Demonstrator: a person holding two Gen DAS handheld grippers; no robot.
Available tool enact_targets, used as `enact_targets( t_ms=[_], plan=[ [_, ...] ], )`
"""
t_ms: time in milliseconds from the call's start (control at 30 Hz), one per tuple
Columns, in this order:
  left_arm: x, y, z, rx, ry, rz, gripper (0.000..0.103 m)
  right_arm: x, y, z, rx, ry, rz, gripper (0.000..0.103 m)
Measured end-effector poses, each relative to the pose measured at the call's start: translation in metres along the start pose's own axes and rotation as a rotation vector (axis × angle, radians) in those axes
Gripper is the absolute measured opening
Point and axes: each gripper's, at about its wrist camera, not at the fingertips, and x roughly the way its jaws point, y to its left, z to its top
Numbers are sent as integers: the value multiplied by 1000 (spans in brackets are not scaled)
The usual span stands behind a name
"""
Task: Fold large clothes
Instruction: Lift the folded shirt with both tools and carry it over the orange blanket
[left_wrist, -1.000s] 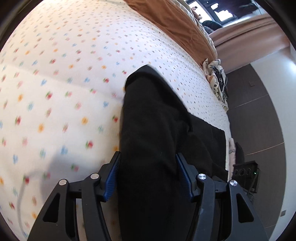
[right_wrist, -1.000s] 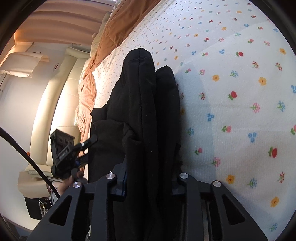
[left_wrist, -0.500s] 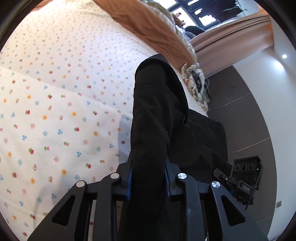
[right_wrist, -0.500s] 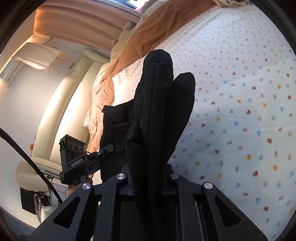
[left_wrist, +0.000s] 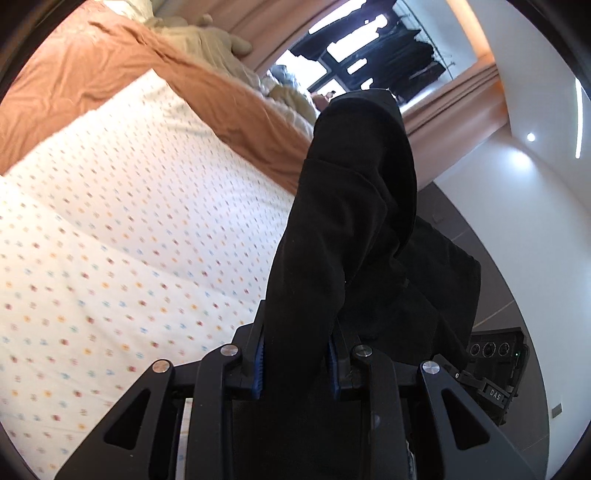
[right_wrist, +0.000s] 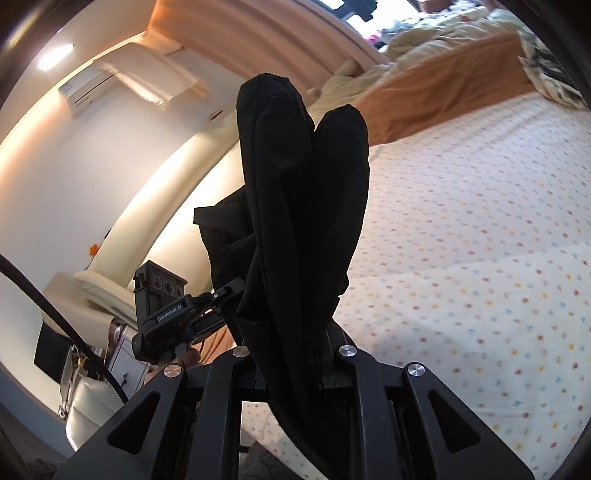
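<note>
Both grippers clamp the same black garment (left_wrist: 354, 229), lifted clear of the floral sheet (left_wrist: 140, 236). Left gripper (left_wrist: 295, 363): jaws narrow, blue pads pressing a thick bunch of the cloth, which rises through the centre of the left wrist view to upper centre. Over the last second both pairs of jaws have been closing on the fabric between them. Right gripper (right_wrist: 291, 363): jaws narrow too, pinching two stacked black folds that stand up through the middle of the right wrist view. The other gripper shows at lower left there, gripping the same garment (right_wrist: 303, 206) at its far end.

Step in hand, by my read: raising the garment off the bed to carry one edge over for a fold. To do it well: keep both grips tight, hands level with each other so the held edge stays straight, lift enough that the hanging part clears the sheet, then lay it flat on the open floral area, short of the orange blanket (left_wrist: 110, 70) at upper left. Risk: bunched layers slipping from the pads.
</note>
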Motion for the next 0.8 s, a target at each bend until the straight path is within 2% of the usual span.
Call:
enact_targets(
  t_ms=[233, 533, 800],
  plan=[
    [-86, 36, 27, 5, -101, 52, 27, 80, 57, 11, -69, 44, 78, 12],
    [-195, 102, 56, -24, -221, 124, 27, 189, 120, 13, -171, 141, 154, 12],
    [-278, 159, 69, -65, -311, 195, 27, 286, 174, 14, -236, 227, 212, 12]
  ],
)
